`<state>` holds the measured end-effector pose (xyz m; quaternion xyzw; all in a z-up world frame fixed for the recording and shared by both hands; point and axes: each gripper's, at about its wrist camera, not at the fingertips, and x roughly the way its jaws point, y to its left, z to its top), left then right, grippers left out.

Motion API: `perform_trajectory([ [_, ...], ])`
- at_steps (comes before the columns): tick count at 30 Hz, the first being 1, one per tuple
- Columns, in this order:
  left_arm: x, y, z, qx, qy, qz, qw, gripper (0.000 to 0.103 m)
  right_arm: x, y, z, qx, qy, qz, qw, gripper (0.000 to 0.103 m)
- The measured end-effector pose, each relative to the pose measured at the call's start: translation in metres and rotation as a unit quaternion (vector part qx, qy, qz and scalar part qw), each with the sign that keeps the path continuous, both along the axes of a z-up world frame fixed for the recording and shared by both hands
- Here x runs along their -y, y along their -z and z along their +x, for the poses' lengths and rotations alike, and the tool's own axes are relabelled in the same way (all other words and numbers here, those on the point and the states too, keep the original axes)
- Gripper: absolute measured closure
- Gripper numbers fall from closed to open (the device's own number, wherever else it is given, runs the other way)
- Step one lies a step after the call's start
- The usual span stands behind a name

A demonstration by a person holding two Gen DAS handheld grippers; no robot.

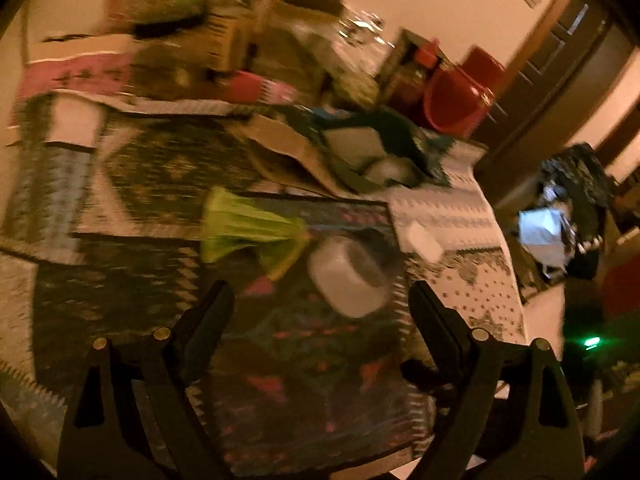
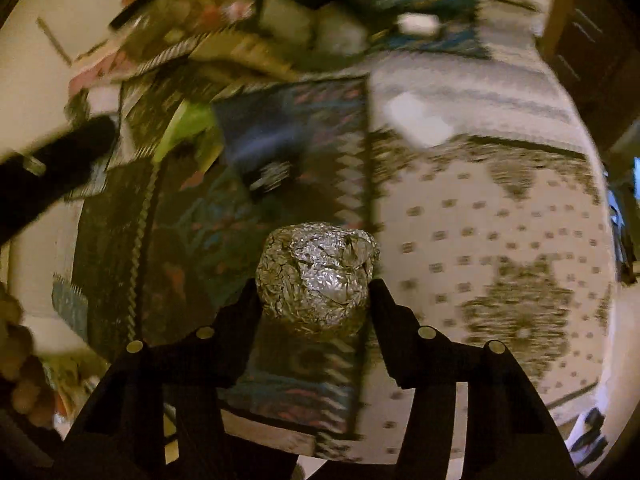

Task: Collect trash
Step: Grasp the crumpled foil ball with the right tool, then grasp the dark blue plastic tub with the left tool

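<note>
Two grippers work: my right gripper (image 2: pixel 316 280) fingers squeeze the foil ball (image 2: pixel 318 274) above the counter (image 2: pixel 500 240) to carry it away; my left gripper (image 1: pixel 320 296) stands open near the tape roll (image 1: pixel 348 276).

One foil ball (image 2: pixel 318 276), one green wrapper (image 1: pixel 248 224), one white cup (image 1: pixel 348 276), one red bucket (image 1: pixel 456 104), perhaps two small white scraps (image 1: pixel 424 242), blurred.

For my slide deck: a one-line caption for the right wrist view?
Right gripper shut on a crumpled foil ball above the patterned tablecloth.
</note>
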<state>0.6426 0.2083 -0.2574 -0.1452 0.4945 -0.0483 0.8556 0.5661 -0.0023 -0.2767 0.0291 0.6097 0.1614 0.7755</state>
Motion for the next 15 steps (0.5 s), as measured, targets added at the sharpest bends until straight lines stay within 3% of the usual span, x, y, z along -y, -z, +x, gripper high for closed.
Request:
perform_trajectory([
  [7,0.039,0.035,0.03,-0.04,0.038,-0.033,0.998,0.035,0.056,-0.027,0.004,0.036,0.06,-0.013,0.997,0.053],
  [10,0.048,0.047,0.037,-0.056,0.043,-0.041,0.9966,0.053,0.064,-0.035,0.005,0.046,0.078,-0.012,0.996,0.053],
  [12,0.052,0.055,0.039,-0.07,0.046,-0.045,0.9955,0.081,0.063,-0.038,0.005,0.053,0.084,-0.008,0.995,0.053],
  [13,0.054,0.057,0.04,-0.077,0.048,-0.044,0.9949,0.091,0.066,-0.041,0.005,0.058,0.085,-0.006,0.995,0.053],
  [15,0.058,0.056,0.039,-0.079,0.047,-0.035,0.9951,0.096,0.063,-0.043,0.006,0.063,0.082,-0.005,0.995,0.053],
])
